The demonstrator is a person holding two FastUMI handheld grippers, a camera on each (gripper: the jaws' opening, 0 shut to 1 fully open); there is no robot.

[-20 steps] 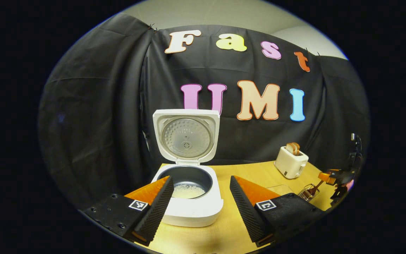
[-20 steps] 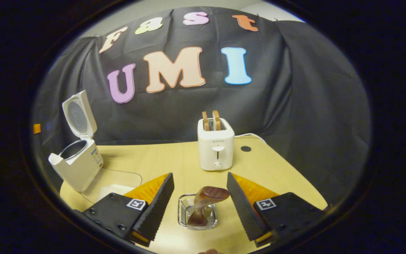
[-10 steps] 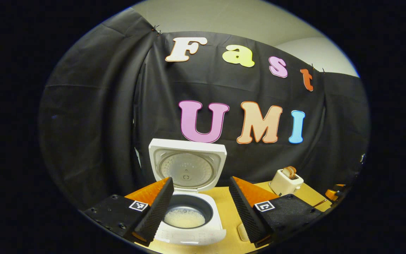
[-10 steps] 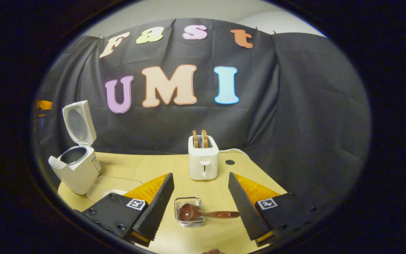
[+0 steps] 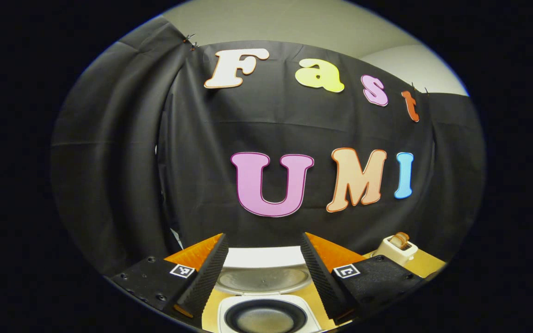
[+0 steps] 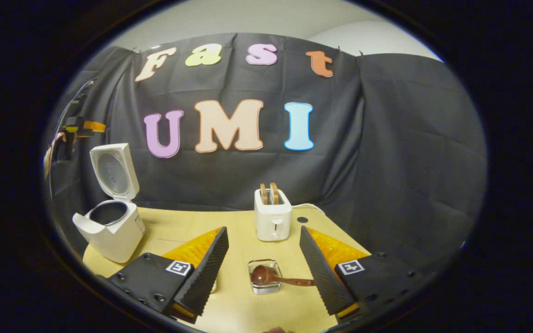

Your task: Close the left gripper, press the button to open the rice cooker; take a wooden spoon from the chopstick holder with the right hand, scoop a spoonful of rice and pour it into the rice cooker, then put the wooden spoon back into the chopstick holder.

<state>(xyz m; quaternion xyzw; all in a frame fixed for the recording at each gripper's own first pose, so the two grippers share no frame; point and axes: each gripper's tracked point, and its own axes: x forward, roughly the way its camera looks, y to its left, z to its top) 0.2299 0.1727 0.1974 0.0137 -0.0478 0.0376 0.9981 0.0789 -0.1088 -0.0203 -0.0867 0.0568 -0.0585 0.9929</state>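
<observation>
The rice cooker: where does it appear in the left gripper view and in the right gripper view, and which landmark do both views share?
Left gripper view: rice cooker at bottom centre, lid up, between this tool's two fingers.
Right gripper view: rice cooker at far left on the table, lid up.
Shared landmark: the toaster, right of the cooker in both views.

Left claw held open above the open rice cooker

The left claw (image 5: 263, 273) has its fingers spread wide with nothing between them. Below it stands the rice cooker (image 5: 266, 314), lid raised toward the black cloth wall, dark inner pot showing. A white toaster (image 5: 394, 248) with bread in it stands on the bench (image 5: 426, 263) to the right.
</observation>
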